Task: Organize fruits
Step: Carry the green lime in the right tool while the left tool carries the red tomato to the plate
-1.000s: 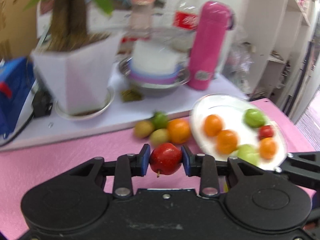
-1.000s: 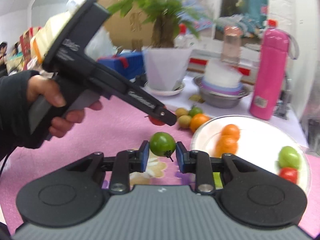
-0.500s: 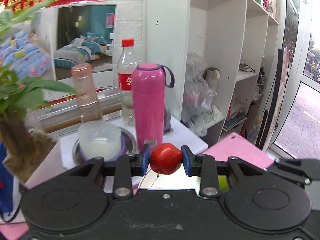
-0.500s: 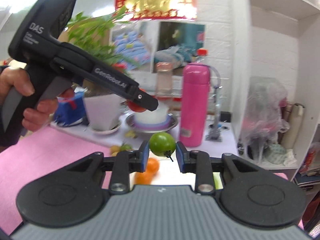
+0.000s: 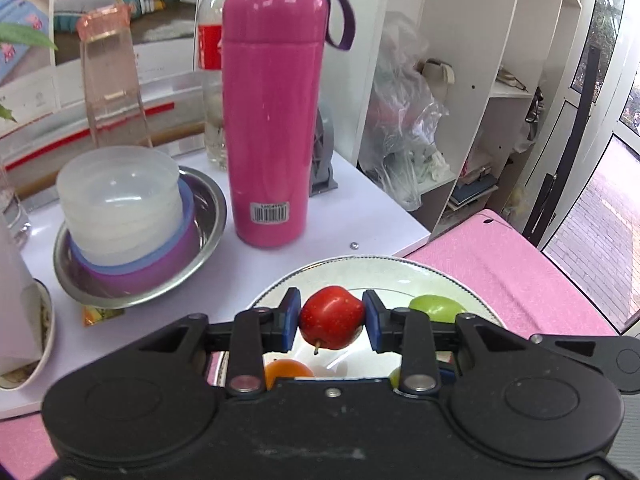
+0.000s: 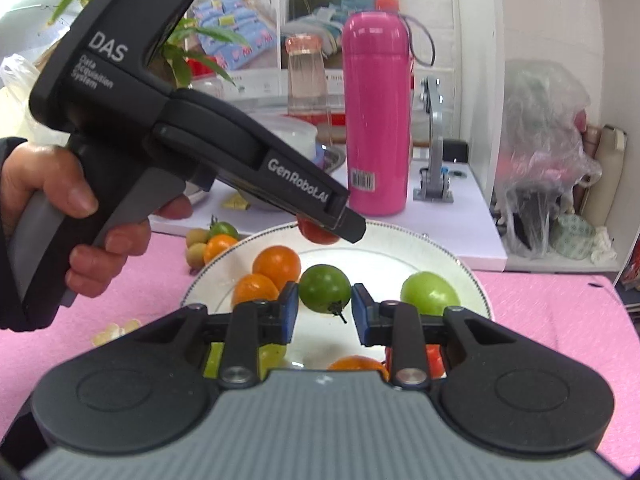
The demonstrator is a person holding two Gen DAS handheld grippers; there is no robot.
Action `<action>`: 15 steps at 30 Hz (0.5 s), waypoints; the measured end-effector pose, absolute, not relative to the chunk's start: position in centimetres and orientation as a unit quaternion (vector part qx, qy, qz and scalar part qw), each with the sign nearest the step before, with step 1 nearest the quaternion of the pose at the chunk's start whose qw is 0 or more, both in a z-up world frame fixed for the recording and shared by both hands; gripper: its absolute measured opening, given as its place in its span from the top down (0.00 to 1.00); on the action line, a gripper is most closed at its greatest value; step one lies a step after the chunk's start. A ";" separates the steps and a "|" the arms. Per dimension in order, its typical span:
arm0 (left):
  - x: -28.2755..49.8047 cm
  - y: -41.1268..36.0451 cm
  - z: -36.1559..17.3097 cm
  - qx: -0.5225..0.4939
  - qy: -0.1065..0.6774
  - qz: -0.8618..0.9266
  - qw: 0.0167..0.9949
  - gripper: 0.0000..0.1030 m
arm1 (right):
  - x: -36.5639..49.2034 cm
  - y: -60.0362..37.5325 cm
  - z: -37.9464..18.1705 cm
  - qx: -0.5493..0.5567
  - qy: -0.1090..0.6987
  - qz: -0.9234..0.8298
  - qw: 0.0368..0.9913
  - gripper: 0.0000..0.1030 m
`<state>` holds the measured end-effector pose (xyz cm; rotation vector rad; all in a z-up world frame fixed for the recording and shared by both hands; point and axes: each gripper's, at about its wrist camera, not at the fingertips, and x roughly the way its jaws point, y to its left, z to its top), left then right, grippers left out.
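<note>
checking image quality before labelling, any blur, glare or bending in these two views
Left wrist view: sharp; red fruit crisp, glare on the white plate, shelf edges bowed by the fisheye. Right wrist view: green fruit sharp, pink bottle and plastic bag behind soft, corners dark.

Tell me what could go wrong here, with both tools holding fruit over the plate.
1. The plate already holds oranges and a light green fruit; a dropped round fruit may bounce or roll off.
2. The left tool with the red fruit and the right tool with the dark green fruit hang close together and could collide.
</note>
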<state>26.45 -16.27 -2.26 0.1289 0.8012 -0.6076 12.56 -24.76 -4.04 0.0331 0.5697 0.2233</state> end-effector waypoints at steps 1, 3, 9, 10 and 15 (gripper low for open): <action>26.7 -16.3 -2.5 0.061 0.387 -0.290 0.873 0.68 | 12.7 -24.7 -4.2 0.018 0.284 0.110 0.952 0.73; 27.0 -16.1 -3.0 0.062 0.393 -0.289 0.871 0.68 | 12.9 -24.7 -4.5 0.021 0.291 0.113 0.950 0.73; 27.6 -15.9 -4.2 0.063 0.405 -0.292 0.864 0.68 | 13.9 -24.7 -5.1 0.023 0.302 0.117 0.946 0.73; 27.6 -15.9 -4.4 0.063 0.406 -0.292 0.864 0.68 | 14.1 -24.7 -5.2 0.023 0.304 0.117 0.945 0.73; 27.7 -15.8 -4.7 0.057 0.405 -0.295 0.863 0.67 | 14.5 -24.5 -5.2 0.017 0.303 0.119 0.945 0.72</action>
